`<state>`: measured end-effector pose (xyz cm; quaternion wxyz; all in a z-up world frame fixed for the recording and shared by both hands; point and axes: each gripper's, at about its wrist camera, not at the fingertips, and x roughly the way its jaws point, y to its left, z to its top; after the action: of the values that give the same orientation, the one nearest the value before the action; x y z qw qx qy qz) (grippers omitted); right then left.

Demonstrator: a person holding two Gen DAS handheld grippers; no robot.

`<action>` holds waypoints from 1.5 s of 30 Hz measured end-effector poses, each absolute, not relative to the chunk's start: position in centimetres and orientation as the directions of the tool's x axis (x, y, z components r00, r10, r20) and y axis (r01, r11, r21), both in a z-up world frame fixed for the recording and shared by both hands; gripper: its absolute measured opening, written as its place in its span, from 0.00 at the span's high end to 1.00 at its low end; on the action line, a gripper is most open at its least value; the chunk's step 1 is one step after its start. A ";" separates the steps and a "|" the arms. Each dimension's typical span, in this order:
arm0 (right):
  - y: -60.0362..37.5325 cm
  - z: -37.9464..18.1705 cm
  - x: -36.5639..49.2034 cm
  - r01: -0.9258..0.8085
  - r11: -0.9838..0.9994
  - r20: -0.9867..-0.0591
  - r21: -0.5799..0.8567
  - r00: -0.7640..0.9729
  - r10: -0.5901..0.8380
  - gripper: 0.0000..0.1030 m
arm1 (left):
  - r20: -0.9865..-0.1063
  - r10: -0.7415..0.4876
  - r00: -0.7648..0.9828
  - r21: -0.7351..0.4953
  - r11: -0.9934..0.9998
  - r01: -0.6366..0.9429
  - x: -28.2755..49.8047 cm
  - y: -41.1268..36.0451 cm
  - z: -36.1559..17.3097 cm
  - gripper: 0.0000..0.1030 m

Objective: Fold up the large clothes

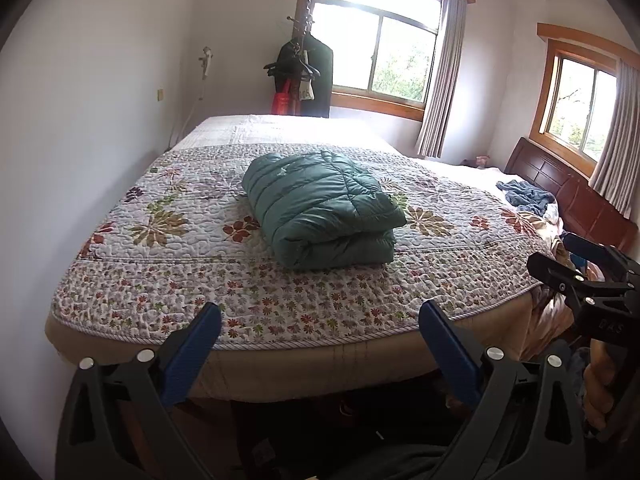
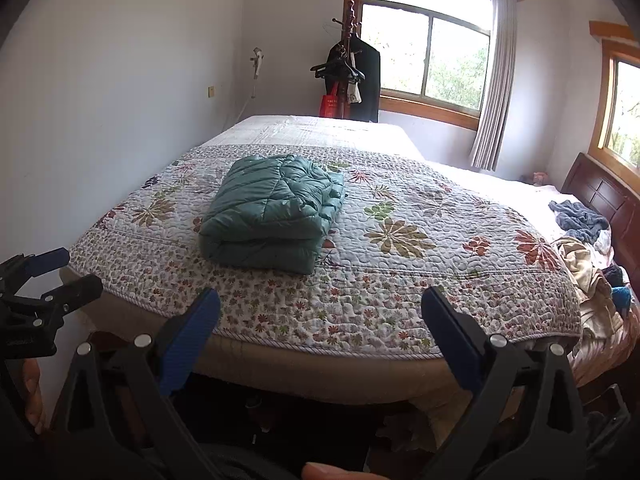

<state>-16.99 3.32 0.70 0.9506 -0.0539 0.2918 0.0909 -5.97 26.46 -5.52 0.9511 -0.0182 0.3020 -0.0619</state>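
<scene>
A teal quilted down jacket [image 1: 320, 208], folded into a thick rectangular bundle, lies on the floral quilted bedspread [image 1: 180, 280] that covers the near part of the bed. It sits a little back from the near edge, roughly central in the left wrist view and left of centre in the right wrist view [image 2: 272, 216].

The left gripper [image 1: 320, 316], black-armed with blue finger pads, hangs in front of the near edge of the bed with its two fingers spread wide and nothing between them. The right gripper [image 2: 320, 304] is likewise released, its blue-padded fingers wide apart and empty, also short of the mattress edge. Both are well apart from the jacket. Each shows in the other's camera (the right one at the right edge of the left wrist view, the left one at the left edge of the right wrist view), and a hand [image 1: 604, 384] can be seen on the right gripper's handle.

At the far right, by the dark wooden headboard [image 2: 604, 196], lies a crumpled blue cloth [image 2: 576, 220] and a heap of mixed clothes [image 2: 584, 268]. A coat stand with dark garments and a red bag [image 1: 304, 76] stands by the far window [image 1: 380, 40].
</scene>
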 end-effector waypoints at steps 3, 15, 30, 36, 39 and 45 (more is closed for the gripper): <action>3.4 0.7 -17.2 -0.185 0.981 -0.550 -0.063 0.827 0.120 0.03 | -0.570 -0.129 0.812 -0.077 0.992 0.104 -6.0 26.5 -5.6 0.04; 3.0 0.5 -17.2 -0.183 0.982 -0.552 -0.046 0.824 0.128 0.03 | -0.567 -0.126 0.814 -0.073 0.992 0.103 -6.1 26.2 -5.7 0.04; 3.0 0.3 -17.3 -0.179 0.983 -0.551 -0.039 0.824 0.128 0.03 | -0.572 -0.124 0.811 -0.076 0.992 0.099 -6.2 26.2 -5.9 0.04; 3.0 0.3 -17.2 -0.179 0.983 -0.552 -0.039 0.824 0.128 0.03 | -0.574 -0.123 0.810 -0.074 0.992 0.099 -6.3 26.2 -6.0 0.04; 3.0 0.3 -17.3 -0.179 0.983 -0.551 -0.038 0.824 0.129 0.03 | -0.574 -0.123 0.809 -0.074 0.992 0.099 -6.3 26.2 -5.9 0.04; 3.0 0.2 -17.2 -0.178 0.983 -0.551 -0.039 0.825 0.128 0.03 | -0.574 -0.124 0.809 -0.074 0.992 0.100 -6.4 26.1 -5.9 0.04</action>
<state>-17.22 3.00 0.23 0.9542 -0.0442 0.2848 0.0800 -6.39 26.13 -5.94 0.9509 -0.0201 0.3030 -0.0590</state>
